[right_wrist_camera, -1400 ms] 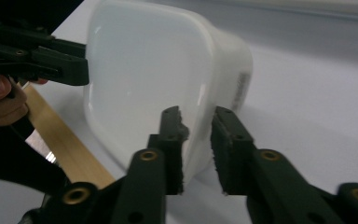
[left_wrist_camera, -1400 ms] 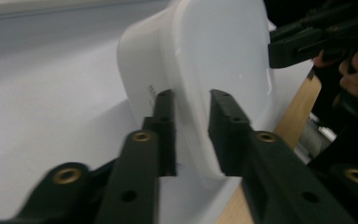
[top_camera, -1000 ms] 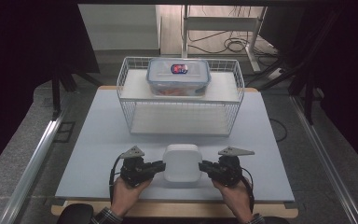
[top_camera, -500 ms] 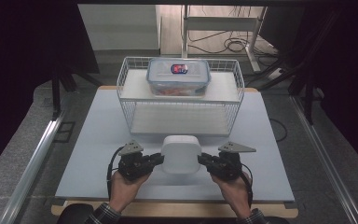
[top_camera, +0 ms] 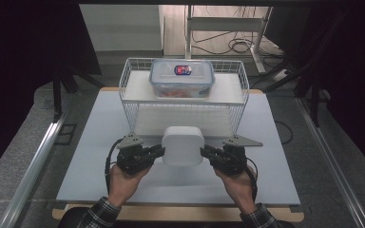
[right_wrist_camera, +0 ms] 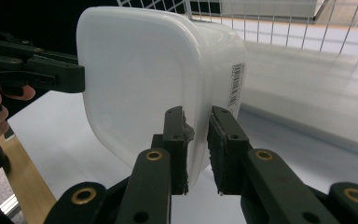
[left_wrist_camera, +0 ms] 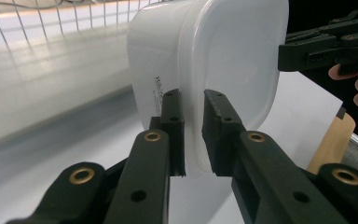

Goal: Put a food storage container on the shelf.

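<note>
1. Two black two-jaw tools are gripping one white, rounded-square plastic container (top_camera: 183, 146) from opposite sides, low in the centre of the high view.
2. The left tool (top_camera: 158, 151) is clenching the container's left rim; in the left gripper view (left_wrist_camera: 193, 135) its two padded jaws are pinching the thin lip of the lid edge between them.
3. The right tool (top_camera: 205, 153) is clenching the container's right rim; in the right gripper view (right_wrist_camera: 198, 149) its pads are pressing on the lip from both sides.
4. The container is sitting between the two tools, lid upward, above the pale grey counter (top_camera: 95, 142), just in front of the white wire basket (top_camera: 128, 95) that is standing in the middle of the high view.
5. A clear plastic lidded box with a red-and-blue label (top_camera: 182, 77) is resting on top of the basket, in the upper centre of the frame, well apart from the white container.
6. In each gripper view the opposite tool is showing at the far edge of the container: at the upper right in the left gripper view, at the upper left in the right gripper view.
7. The person's hands are coming in from the bottom edge of the high view, with plaid sleeves (top_camera: 92, 216) at the wrists.
</note>
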`<move>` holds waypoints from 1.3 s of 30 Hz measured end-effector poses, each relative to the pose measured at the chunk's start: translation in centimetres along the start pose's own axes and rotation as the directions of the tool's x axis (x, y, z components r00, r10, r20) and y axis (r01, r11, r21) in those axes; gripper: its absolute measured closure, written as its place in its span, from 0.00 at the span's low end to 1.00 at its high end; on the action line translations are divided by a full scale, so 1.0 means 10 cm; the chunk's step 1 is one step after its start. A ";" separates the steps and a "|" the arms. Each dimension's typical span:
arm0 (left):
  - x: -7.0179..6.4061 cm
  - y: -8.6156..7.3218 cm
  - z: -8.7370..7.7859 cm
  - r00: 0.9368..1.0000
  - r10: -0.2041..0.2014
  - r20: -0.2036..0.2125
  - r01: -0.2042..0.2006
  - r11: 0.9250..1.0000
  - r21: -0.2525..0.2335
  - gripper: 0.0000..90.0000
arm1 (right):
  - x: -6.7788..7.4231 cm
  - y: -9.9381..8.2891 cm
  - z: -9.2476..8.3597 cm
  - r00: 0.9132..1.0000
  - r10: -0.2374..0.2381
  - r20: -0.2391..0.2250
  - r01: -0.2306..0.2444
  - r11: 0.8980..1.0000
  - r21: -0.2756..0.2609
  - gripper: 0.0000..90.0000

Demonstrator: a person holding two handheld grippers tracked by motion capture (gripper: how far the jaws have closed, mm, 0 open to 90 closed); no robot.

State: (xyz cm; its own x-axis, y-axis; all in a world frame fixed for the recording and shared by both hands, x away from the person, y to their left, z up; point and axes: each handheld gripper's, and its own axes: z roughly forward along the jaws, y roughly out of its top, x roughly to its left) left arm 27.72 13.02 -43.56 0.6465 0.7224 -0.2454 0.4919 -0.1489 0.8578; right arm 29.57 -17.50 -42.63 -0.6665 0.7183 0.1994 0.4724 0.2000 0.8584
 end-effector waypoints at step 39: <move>0.06 1.13 -0.40 0.996 0.064 -0.058 -0.072 0.988 -0.136 0.88 | 0.08 1.17 -0.19 0.997 -0.079 0.013 0.080 0.983 -0.164 0.85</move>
State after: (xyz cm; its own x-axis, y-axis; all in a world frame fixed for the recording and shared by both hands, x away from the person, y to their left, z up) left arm 31.29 14.45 -32.18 0.6416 0.7495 -0.1630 0.3607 -0.1072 0.9265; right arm 33.46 -15.85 -31.48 -0.6941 0.7090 0.1244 0.3163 0.1452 0.9375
